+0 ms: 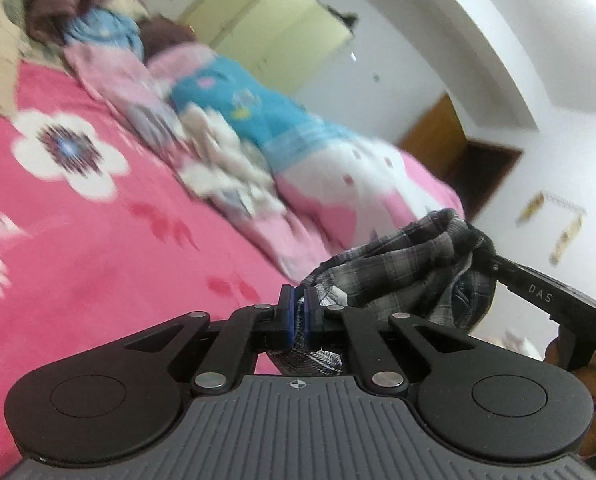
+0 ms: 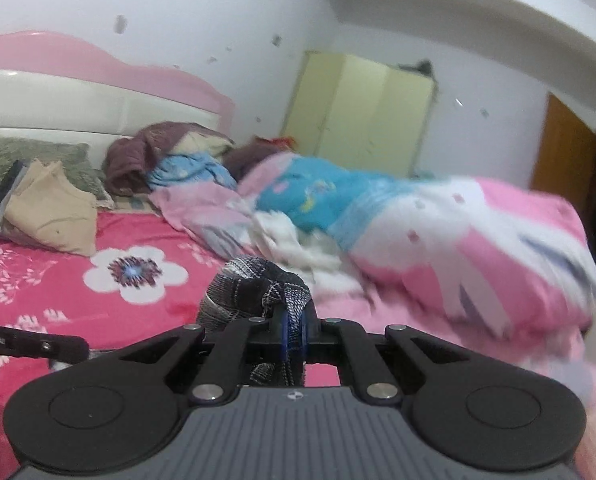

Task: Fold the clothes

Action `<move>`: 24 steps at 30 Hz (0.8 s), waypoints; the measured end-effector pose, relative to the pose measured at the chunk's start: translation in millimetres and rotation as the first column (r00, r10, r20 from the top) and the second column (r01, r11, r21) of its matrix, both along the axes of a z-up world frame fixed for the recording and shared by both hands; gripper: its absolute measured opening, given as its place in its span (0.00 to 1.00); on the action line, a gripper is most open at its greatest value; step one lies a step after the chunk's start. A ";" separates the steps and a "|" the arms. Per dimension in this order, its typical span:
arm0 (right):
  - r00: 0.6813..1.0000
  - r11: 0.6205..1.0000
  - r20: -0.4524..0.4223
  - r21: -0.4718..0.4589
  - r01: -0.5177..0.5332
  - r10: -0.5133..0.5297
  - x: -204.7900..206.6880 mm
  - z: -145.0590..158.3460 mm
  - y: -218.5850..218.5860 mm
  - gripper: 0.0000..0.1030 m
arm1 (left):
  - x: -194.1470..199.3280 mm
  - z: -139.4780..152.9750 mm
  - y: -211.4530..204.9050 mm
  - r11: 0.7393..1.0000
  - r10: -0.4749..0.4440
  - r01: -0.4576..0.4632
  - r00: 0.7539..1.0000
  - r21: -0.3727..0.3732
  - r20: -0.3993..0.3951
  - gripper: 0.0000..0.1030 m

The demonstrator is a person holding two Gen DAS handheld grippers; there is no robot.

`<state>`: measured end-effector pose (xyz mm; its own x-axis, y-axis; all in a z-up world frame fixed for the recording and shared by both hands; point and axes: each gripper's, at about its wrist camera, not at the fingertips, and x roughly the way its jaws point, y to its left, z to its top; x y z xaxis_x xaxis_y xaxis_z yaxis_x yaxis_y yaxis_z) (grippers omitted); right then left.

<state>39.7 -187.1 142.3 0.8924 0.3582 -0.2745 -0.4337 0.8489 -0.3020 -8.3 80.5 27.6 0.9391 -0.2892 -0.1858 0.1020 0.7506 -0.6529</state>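
Plaid shirt (image 1: 410, 264) hangs pinched in left gripper (image 1: 298, 312) and right gripper (image 2: 293, 326), lifted above the pink bed (image 1: 118, 240); next, spread it flat toward twelve o'clock.

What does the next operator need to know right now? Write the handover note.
Left gripper: shut on the plaid garment, pinching one edge.
Right gripper: shut on the same plaid garment, at another part of it.
The garment hangs bunched between the two grippers, lifted above the pink floral bedspread.
A folded tan garment lies near the headboard; a loose heap of clothes and bedding lies across the far side of the bed.
Done: plaid garment picked up with both grippers.
Left: spread it flat, fold it, set it down, then probably work through the heap.
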 end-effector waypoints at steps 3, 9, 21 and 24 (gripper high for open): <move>0.998 0.998 0.025 -0.028 -0.051 0.052 17.3 6.5 38.8 0.05 | -6.4 4.6 33.7 0.997 0.077 -0.076 0.997 -0.007 0.011 0.02; 0.988 0.988 0.035 -0.033 -0.150 0.152 76.7 7.3 119.2 0.05 | -5.1 13.5 102.8 0.973 0.227 -0.227 0.974 0.029 0.007 0.02; 0.940 0.949 -0.134 0.050 -0.310 0.314 217.7 -36.6 288.7 0.05 | 36.4 3.3 217.8 0.920 0.389 -0.373 0.903 0.117 -0.181 0.01; 0.926 0.945 -0.191 0.061 -0.321 0.327 244.4 -64.1 324.0 0.05 | 50.9 -7.9 239.0 0.911 0.410 -0.386 0.877 0.142 -0.251 0.01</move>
<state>284.1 136.9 78.2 0.6560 0.6290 -0.4171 -0.7345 0.6592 -0.1610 42.6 319.5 19.7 0.8813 0.1270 -0.4551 -0.3880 0.7442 -0.5437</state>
